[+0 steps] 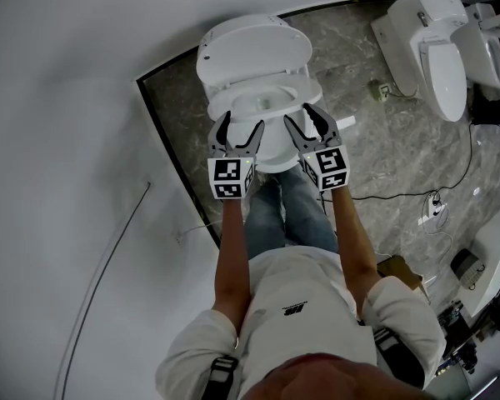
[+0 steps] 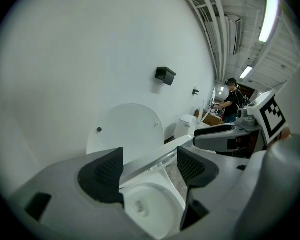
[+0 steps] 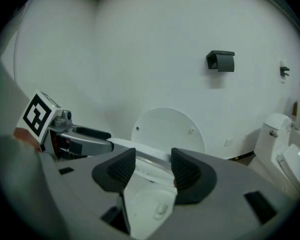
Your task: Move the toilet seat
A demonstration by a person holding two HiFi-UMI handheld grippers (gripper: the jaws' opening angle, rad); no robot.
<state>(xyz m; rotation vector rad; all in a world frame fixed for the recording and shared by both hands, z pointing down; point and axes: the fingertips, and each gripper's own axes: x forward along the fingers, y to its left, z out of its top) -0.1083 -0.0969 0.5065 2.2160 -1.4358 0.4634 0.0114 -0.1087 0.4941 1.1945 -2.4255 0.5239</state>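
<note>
A white toilet stands against the wall with its lid [image 1: 252,44] upright. The seat ring [image 1: 222,102] is lifted a little off the bowl [image 1: 273,152]. My left gripper [image 1: 238,134] and right gripper [image 1: 310,122] are side by side at the seat's front edge, both with jaws spread. In the left gripper view the seat's rim [image 2: 150,159] runs slantwise across the wide gap of the left gripper [image 2: 150,173], above the bowl [image 2: 150,204]. The right gripper [image 3: 153,173] sees the same rim [image 3: 152,156] crossing beyond its pads. Neither pair of pads pinches the rim; whether it rests on the fingertips is unclear.
A second toilet [image 1: 433,44] stands at the right on the dark marble floor, with cables [image 1: 425,202] and equipment [image 1: 492,265] nearby. A black holder [image 3: 221,60] hangs on the white wall above the lid. A person [image 2: 232,96] stands far off. My own legs are right in front of the bowl.
</note>
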